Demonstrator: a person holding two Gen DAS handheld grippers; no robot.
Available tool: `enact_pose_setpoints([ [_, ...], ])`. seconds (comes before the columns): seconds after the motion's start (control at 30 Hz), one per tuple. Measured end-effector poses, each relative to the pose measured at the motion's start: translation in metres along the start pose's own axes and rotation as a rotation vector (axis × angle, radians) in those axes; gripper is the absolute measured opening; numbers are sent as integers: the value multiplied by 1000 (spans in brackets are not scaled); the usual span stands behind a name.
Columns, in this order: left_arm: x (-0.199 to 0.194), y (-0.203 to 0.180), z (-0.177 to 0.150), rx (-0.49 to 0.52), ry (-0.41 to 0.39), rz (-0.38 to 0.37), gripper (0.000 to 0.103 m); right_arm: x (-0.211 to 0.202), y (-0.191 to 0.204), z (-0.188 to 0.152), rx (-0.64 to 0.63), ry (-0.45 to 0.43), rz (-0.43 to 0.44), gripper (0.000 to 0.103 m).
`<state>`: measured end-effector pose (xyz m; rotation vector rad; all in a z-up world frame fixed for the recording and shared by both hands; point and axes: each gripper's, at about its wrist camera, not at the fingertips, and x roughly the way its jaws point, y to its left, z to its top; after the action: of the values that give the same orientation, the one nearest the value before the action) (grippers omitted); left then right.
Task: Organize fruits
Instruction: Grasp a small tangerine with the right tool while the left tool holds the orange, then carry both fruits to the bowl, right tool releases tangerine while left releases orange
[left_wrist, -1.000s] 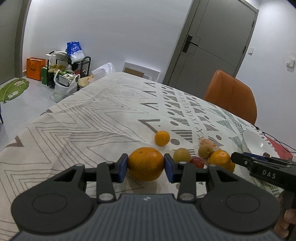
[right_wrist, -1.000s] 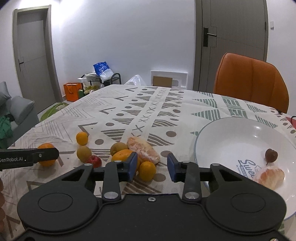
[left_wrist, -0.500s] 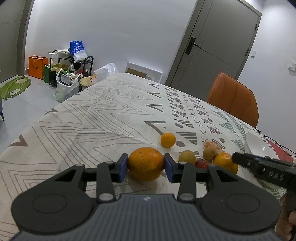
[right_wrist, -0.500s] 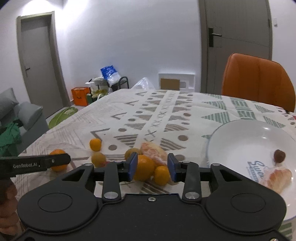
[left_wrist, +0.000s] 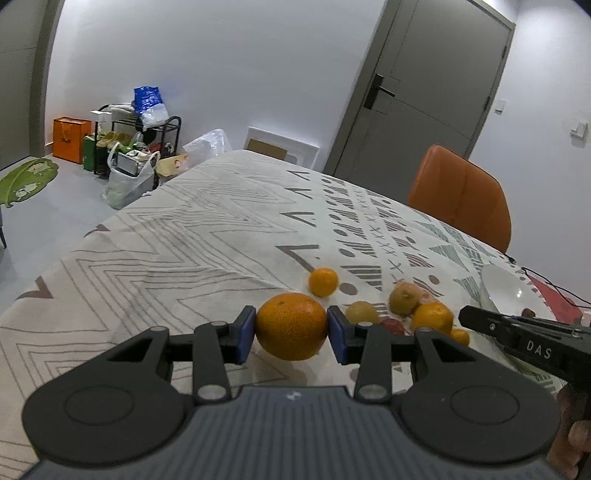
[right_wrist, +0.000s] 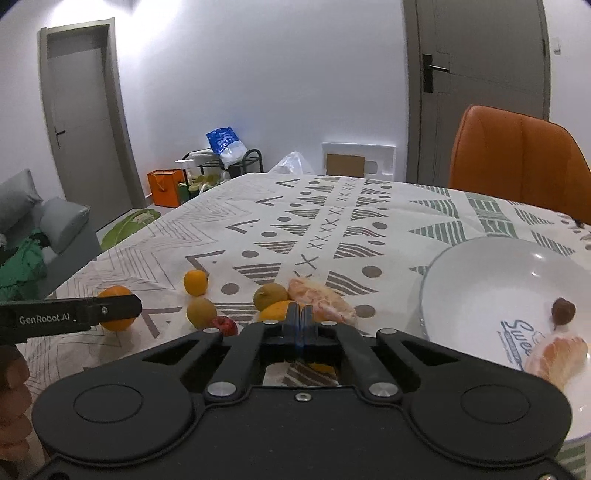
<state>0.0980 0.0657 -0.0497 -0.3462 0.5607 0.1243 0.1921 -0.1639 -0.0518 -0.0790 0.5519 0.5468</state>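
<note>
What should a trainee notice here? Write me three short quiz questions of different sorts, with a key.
1. True or false: the left gripper is clamped on the large orange.
2. How many items lie in the white plate? A one, B two, C four.
3. What colour is the chair behind the table?

Key: 1 true. 2 B: a peeled citrus piece and a small dark fruit. 3 orange.

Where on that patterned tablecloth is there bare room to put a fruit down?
The far half of the patterned tablecloth, toward the orange chair, is bare. So is most of the white plate, bar two pieces at its right. It is crowded around the fruit cluster beside the plate.
</note>
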Motion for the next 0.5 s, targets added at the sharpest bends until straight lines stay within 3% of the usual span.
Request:
enact_pose_setpoints([
  [0.1,0,-3,-1,7,3,-5,41,0,-3,0,36,-1,29,16],
  [0.17,-2,-2,0,9,0,0,41,0,-1,0,30,-7,27,39],
  [0.4,-5,5,3,0,-4,30,41,18,15,-3,-25,14,44,49],
  [0.43,-5,5,3,1,-4,32,41,22,17,-5,-43,20,15,46],
  [0.47,-5,4,4,4,-4,34,41,23,19,-7,-65,19,-3,34],
  [0.5,-5,3,5,8,-3,34,41,22,20,-7,-77,19,-9,34],
])
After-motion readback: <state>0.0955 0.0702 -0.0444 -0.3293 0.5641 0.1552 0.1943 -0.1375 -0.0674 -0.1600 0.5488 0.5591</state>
